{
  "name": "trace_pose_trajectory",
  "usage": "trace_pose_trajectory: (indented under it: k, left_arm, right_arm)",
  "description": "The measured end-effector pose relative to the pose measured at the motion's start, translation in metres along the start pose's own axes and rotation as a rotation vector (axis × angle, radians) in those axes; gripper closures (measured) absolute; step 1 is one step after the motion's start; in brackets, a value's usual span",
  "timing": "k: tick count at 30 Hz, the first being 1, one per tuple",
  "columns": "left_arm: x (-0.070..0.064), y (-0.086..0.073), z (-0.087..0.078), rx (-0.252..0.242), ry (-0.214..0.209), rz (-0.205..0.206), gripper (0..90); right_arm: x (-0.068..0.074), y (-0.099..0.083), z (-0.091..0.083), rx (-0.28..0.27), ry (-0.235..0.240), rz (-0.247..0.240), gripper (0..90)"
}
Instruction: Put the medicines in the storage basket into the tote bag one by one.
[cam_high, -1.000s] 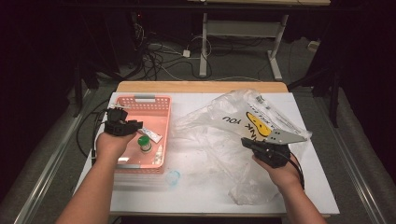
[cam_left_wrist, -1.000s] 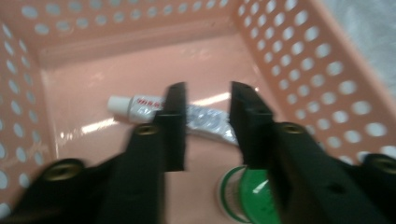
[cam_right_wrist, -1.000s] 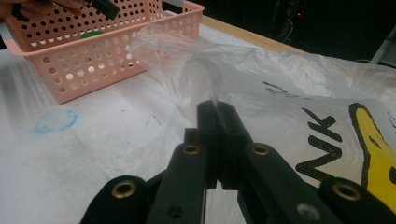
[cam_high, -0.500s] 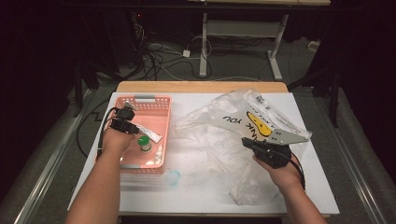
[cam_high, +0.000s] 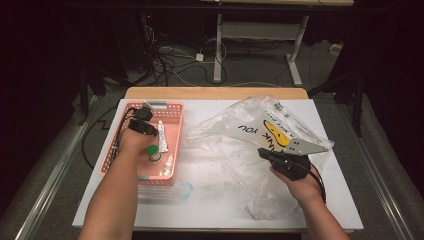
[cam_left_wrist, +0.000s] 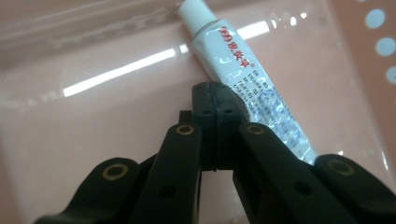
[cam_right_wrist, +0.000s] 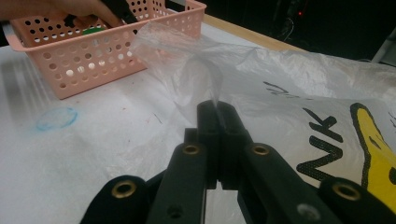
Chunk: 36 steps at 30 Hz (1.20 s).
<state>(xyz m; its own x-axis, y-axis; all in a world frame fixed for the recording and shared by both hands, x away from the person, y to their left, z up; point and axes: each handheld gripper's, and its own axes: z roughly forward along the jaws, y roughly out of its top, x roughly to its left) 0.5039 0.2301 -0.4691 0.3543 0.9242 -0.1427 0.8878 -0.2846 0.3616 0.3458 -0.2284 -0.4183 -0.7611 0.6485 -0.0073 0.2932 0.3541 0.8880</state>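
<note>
Tabletop (cam_high: 225, 210): white and flat, it carries everything; the pink basket is my landmark here.
Plastic bag (cam_high: 250, 145): it lies spread just to the right of the pink basket, thin and clear, with black letters and a yellow print. I judge it very light, soft and slippery, so it will fold and slide when pulled. A raised fold near the opening is the best place to take it.
Pink basket (cam_high: 172, 165): it stands on the left part of the tabletop, stiff plastic with holes in the walls, probably light.
Left gripper (cam_left_wrist: 215, 100): it is down inside the basket, and its fingers are closed together with nothing between them.
Right gripper (cam_right_wrist: 215, 109): it is to the right of the basket, over the bag; the fingers are closed and pinch a thin fold of the bag.
White tube (cam_left_wrist: 243, 70): it lies on the basket floor, just beside the left fingers. It looks soft and smooth, so the middle of the body is a good place to hold.
Green-capped bottle (cam_high: 153, 153): it is in the basket near the left hand; small and partly covered.
Hidden: the tube's lower end is behind the left fingers, its small print is not readable, and the bag's opening is hard to find.
</note>
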Motion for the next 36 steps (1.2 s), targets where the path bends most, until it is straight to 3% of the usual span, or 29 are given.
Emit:
trace_pose_trajectory:
  k: [4, 7, 12, 18, 23, 24, 25, 30, 34, 36]
  left_arm:
    - [-0.007, 0.008, -0.002, -0.028, -0.018, 0.026, 88.2]
    - [-0.01, 0.008, -0.014, -0.066, -0.025, 0.047, 88.1]
    - [-0.015, -0.001, -0.031, -0.084, -0.038, 0.084, 88.1]
    - [-0.012, -0.014, -0.035, -0.101, -0.065, 0.077, 88.1]
    - [-0.014, -0.017, -0.035, -0.118, -0.076, 0.106, 87.8]
    - [-0.014, -0.017, -0.034, -0.119, -0.075, 0.106, 78.5]
    - [-0.014, -0.016, -0.033, -0.119, -0.081, 0.1, 78.5]
    - [-0.014, -0.009, -0.022, -0.131, -0.079, 0.09, 49.3]
    - [-0.015, -0.003, -0.014, -0.119, -0.093, 0.114, 41.9]
    - [-0.016, 0.001, -0.009, -0.089, -0.084, 0.141, 41.8]
  right_arm:
    - [0.0, -0.002, 0.001, 0.009, -0.003, 0.006, 90.0]
    - [-0.001, -0.002, 0.0, 0.007, -0.001, 0.007, 90.0]
    - [0.001, -0.001, -0.001, 0.006, -0.002, 0.001, 90.0]
    - [0.002, -0.001, -0.003, 0.004, -0.004, 0.0, 90.0]
    - [0.001, -0.002, -0.004, 0.007, -0.006, -0.001, 90.0]
    - [0.001, -0.003, -0.005, 0.009, -0.008, 0.001, 90.0]
    - [0.001, -0.003, -0.005, 0.009, -0.008, 0.001, 90.0]
    - [0.001, -0.003, -0.003, 0.01, -0.005, 0.0, 90.0]
    - [0.001, -0.004, -0.002, 0.016, -0.007, -0.001, 90.0]
    - [0.0, -0.004, -0.002, 0.012, -0.006, 0.002, 90.0]
